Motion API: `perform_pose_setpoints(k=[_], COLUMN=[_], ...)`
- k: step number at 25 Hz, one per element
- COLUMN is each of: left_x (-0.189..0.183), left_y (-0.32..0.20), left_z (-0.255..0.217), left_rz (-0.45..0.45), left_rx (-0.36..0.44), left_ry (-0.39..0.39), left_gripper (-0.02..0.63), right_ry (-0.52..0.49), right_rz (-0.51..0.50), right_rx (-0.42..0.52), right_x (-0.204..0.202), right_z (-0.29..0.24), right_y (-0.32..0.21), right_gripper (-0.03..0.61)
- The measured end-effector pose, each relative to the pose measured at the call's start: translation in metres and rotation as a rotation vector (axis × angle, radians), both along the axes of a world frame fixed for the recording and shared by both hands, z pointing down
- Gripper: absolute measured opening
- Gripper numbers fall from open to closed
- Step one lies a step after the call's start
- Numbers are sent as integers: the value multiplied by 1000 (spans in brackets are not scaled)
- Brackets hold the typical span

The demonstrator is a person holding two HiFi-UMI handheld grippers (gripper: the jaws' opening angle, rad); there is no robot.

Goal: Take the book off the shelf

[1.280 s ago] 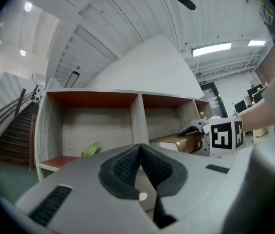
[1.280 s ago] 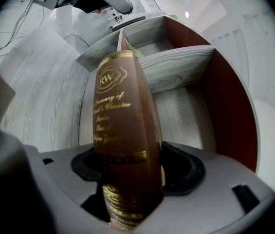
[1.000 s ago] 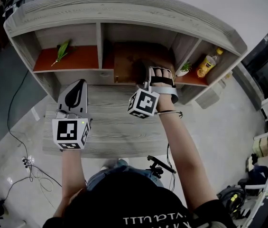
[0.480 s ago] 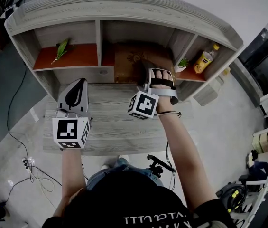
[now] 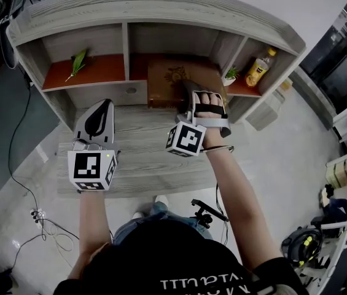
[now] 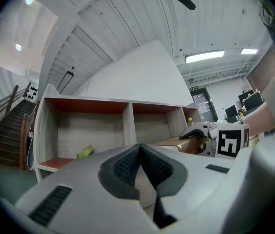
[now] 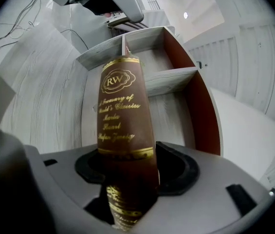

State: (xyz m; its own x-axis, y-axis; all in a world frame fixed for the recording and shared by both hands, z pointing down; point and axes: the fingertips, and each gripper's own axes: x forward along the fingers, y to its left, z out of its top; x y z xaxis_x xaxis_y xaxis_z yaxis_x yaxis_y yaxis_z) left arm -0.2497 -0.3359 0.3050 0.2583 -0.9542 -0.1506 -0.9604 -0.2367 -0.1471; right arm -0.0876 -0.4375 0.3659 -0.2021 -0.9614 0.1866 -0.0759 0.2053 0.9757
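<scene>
Brown leather-look book (image 7: 120,106) with gilt lettering lies flat in the middle compartment of the shelf (image 5: 161,8), spine toward the front. It is not yet off the shelf.

**Hazards (assessed)**
- Slip: the right gripper (image 7: 127,165) takes the book at one end of the spine only. The binding looks smooth. If the pull begins before the pads seat, the book is likely to slide out of the fingers and stay on the shelf.
- Droop: with the hold near one end, the free length may swing down once it leaves the shelf board and strike the desk (image 5: 142,158).
- Snag: a skewed pull may jam a corner against a compartment wall.
- Collateral: the small potted plant (image 5: 230,75) and the bottle (image 5: 259,69) stand in the right compartment, near the working hand. A wide sideways swing could topple either.

**Fingers**
- Right: fairly wide and closing, with the spine between them. The pads stand just beside both covers; a firm press is not evident. In the head view one finger lies over the top cover; the other is hidden.
- Left: the left gripper (image 6: 140,167) has its fingers pressed together with nothing between them. It hovers over the left part of the desk, well apart from the book.
</scene>
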Motion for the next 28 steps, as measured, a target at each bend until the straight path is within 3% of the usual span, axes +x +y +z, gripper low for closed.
perform_pose_setpoints(k=[19, 28], left_x=[-9, -9], left_y=[60, 85], left_z=[-3, -7], left_rz=[69, 97], left_rx=[18, 36], left_ry=[11, 15], left_gripper=[11, 11], right_ry=[-172, -351], right_rz=[80, 72], right_rx=[-9, -67], right_x=[1, -7], right_z=[-11, -12], right_y=[84, 123], right_gripper=[239, 238])
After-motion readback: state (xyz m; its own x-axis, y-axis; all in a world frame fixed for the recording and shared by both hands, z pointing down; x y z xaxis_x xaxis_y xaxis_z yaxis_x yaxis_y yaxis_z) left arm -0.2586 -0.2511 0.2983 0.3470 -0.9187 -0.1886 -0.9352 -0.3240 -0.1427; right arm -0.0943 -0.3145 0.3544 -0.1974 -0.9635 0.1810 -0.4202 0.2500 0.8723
